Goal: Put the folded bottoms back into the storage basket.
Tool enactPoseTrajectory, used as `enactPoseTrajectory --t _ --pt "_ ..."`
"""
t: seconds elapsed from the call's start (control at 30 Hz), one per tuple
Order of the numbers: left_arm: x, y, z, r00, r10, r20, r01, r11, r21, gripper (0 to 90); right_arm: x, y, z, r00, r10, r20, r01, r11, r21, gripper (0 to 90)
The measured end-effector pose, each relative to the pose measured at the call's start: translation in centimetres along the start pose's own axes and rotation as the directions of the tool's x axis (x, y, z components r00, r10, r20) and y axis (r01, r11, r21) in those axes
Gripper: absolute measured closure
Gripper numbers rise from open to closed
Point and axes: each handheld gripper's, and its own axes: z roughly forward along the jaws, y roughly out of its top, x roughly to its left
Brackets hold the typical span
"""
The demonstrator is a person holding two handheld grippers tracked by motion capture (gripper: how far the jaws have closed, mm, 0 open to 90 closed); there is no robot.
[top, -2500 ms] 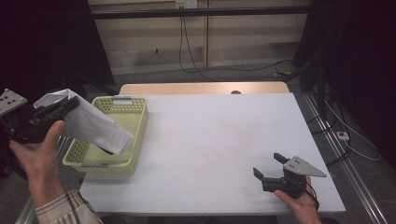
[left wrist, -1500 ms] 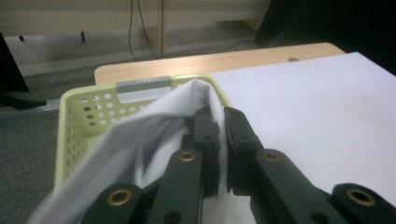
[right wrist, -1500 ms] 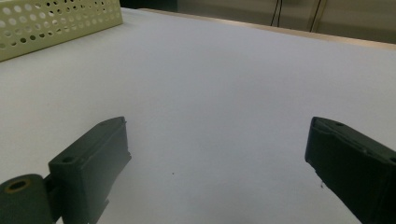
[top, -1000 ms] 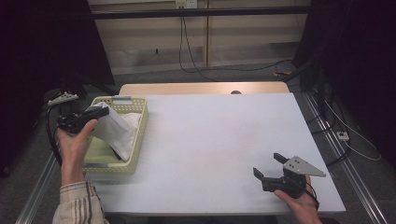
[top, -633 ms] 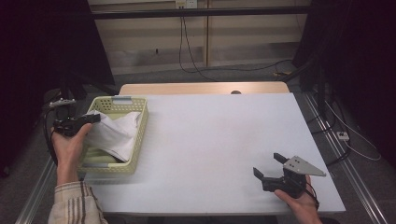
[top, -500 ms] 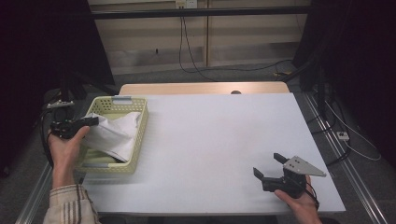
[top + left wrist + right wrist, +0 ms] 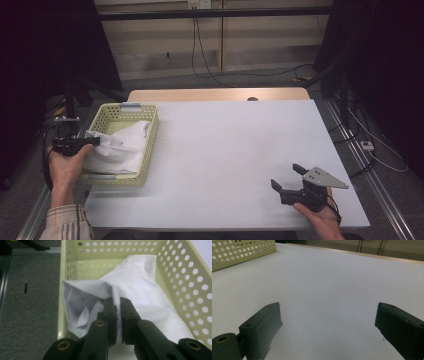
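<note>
The white table (image 7: 235,150) takes up most of the high view; its near edge is cut off by the frame, and the wooden strip at its far side runs into a dark room where little can be made out beyond cables and a pale wall.

At the table's left edge sits the pale yellow perforated basket (image 7: 150,145). In the left gripper view its near wall is hidden behind the black jaws and its right wall runs out of frame. In the right gripper view just one corner of it (image 7: 242,251) reaches into the top left.

Inside the basket lies the crumpled white cloth (image 7: 120,147). It fills most of the floor, with one fold (image 7: 82,295) draped up against the left wall; its near end is covered by the gripper, so how far it extends there cannot be told.

The left gripper (image 7: 90,142), held at the basket's left side, has its fingers (image 7: 130,312) drawn nearly together, pinching a fold of the cloth between them.

The right gripper (image 7: 290,176) rests near the table's front right corner, well apart from the basket. Its fingers (image 7: 262,325) stand spread wide over bare table, holding nothing.
</note>
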Motion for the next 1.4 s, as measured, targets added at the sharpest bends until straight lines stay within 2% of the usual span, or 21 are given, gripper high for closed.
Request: enactPoseTrajectory --t 0.13,0.2,0.27,0.3,0.33,0.37,0.4,0.5,0.57,0.67,0.77,0.87,1.0,1.07,1.17,1.27,1.33,1.4 --pt "-0.4 0.7 0.7 0.9994 -0.005 0.036 0.005 0.9999 -0.014 84.9 0.0 0.0 0.1 1.0 0.001 -0.002 -0.001 1.0 0.005 6.5" --pt "-1.0 1.1 1.2 0.9985 -0.011 0.053 0.013 0.9992 -0.038 84.9 0.0 0.0 0.1 1.0 -0.003 -0.003 0.004 1.0 0.007 6.5" --pt "-1.5 1.5 1.6 0.9967 -0.003 0.081 0.008 0.9984 -0.056 84.9 0.1 0.0 0.1 1.0 -0.001 -0.003 0.001 1.0 0.005 6.5" --pt "-1.8 1.6 1.8 0.9953 0.015 0.095 -0.009 0.9976 -0.068 84.9 0.0 0.0 0.1 1.0 0.0 -0.004 0.0 1.0 0.005 6.6" --pt "-2.1 1.8 1.9 0.9947 0.052 0.089 -0.043 0.9947 -0.093 84.9 0.0 0.0 0.1 1.0 0.001 -0.004 -0.001 1.0 0.006 6.5" --pt "-2.4 1.8 1.9 0.9949 0.066 0.076 -0.058 0.9923 -0.109 84.9 0.0 0.0 0.1 1.0 0.002 -0.005 -0.002 1.0 0.006 6.5" --pt "-2.5 1.9 1.9 0.996 0.069 0.057 -0.063 0.9932 -0.097 84.9 0.0 0.0 0.1 1.0 0.001 -0.006 -0.001 1.0 0.006 6.5" --pt "-2.1 1.8 1.6 0.9975 0.06 0.037 -0.058 0.9966 -0.058 84.8 0.0 0.0 0.1 1.0 -0.002 -0.008 0.002 1.0 0.007 6.6" --pt "-1.7 1.3 1.3 0.9993 0.035 0.014 -0.035 0.9991 -0.026 84.8 0.0 0.0 0.0 1.0 -0.002 -0.009 0.002 1.0 0.007 6.5" --pt "-1.0 0.4 0.8 0.9988 0.019 0.044 -0.02 0.9997 0.011 84.1 0.0 0.0 0.1 1.0 -0.005 -0.009 0.005 1.0 0.008 6.6" --pt "-0.6 -0.5 0.3 0.9983 0.045 0.038 -0.046 0.9984 0.033 83.6 0.1 0.0 0.2 1.0 -0.005 -0.008 0.005 1.0 0.011 6.6" --pt "-0.5 -1.0 0.0 0.9966 0.06 0.057 -0.062 0.9974 0.037 82.8 0.0 0.0 0.3 1.0 -0.005 -0.007 0.005 1.0 0.012 6.6" --pt "-0.9 -1.1 -0.6 0.9941 0.107 0.015 -0.107 0.9942 0.008 74.9 0.0 0.0 0.3 1.0 -0.003 -0.004 0.003 1.0 0.012 6.5" --pt "-1.2 -0.7 -1.2 0.9939 0.11 -0.006 -0.11 0.9931 -0.039 72.4 0.1 0.0 0.3 1.0 -0.004 -0.006 0.004 1.0 0.015 6.5" --pt "-2.1 0.0 -1.7 0.9917 0.129 -0.007 -0.129 0.9848 -0.117 61.0 0.1 0.0 0.3 0.9999 -0.006 -0.009 0.006 1.0 0.014 6.5" --pt "-3.3 0.9 -1.0 0.9874 0.158 0.01 -0.155 0.9795 -0.128 56.1 0.1 0.0 0.3 0.9999 -0.006 -0.009 0.006 1.0 0.012 6.5" --pt "-4.3 1.6 0.0 0.9833 0.18 0.028 -0.175 0.977 -0.122 52.1 0.1 0.0 0.3 0.9999 -0.006 -0.01 0.006 1.0 0.013 6.6" --pt "-5.1 2.2 1.3 0.9783 0.204 0.036 -0.2 0.9745 -0.102 52.0 0.1 0.0 0.3 0.9999 -0.007 -0.012 0.007 1.0 0.013 6.6"
